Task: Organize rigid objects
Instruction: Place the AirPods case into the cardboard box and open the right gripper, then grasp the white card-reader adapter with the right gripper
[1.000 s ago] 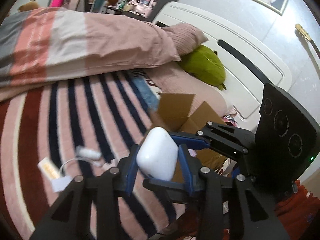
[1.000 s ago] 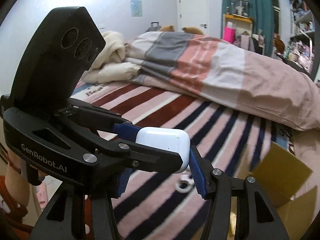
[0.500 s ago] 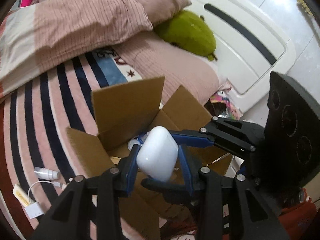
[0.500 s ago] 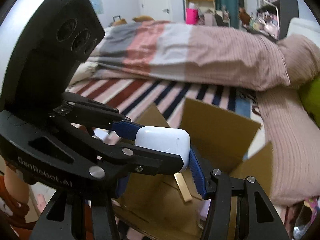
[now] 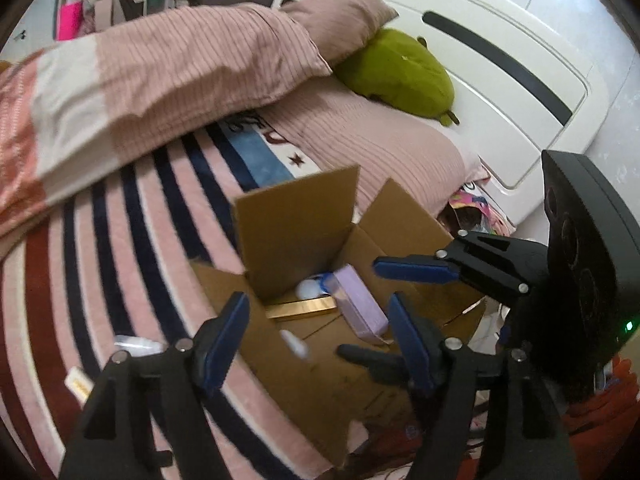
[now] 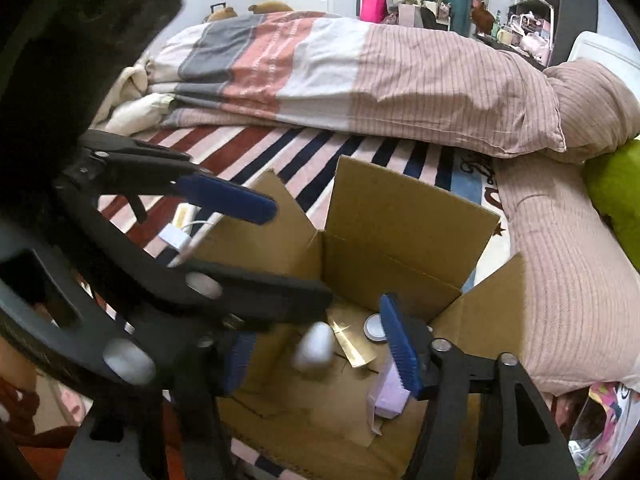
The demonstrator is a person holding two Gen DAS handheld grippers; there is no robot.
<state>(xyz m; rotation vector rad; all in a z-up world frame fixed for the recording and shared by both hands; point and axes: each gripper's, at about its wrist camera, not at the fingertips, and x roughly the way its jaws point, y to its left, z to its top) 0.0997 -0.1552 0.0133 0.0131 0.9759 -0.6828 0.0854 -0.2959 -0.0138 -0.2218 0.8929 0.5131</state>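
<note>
An open cardboard box [image 5: 296, 216] [image 6: 404, 216] sits on the striped blanket. The white earbud case [image 6: 316, 346], blurred, is inside the box; in the left wrist view it shows as a white smear [image 5: 294, 344]. Both grippers hover over the box with jaws wide apart and empty: left gripper [image 5: 320, 332], right gripper [image 6: 320, 356]. In the box lie a lilac box [image 5: 360, 308] [image 6: 390, 392], a gold bar [image 5: 302, 307] [image 6: 350, 340] and a round white item [image 5: 310, 287] [image 6: 376, 326].
A white adapter with cable [image 6: 176, 236] and a small white bottle [image 5: 138, 346] lie on the blanket left of the box. A folded duvet [image 6: 360, 80], pillows [image 5: 340, 20], a green plush [image 5: 396, 72] and the white headboard [image 5: 500, 64] lie behind.
Both grippers opened and let go of the white earbud case, which dropped into the cardboard box. The views moved closer over the box.
</note>
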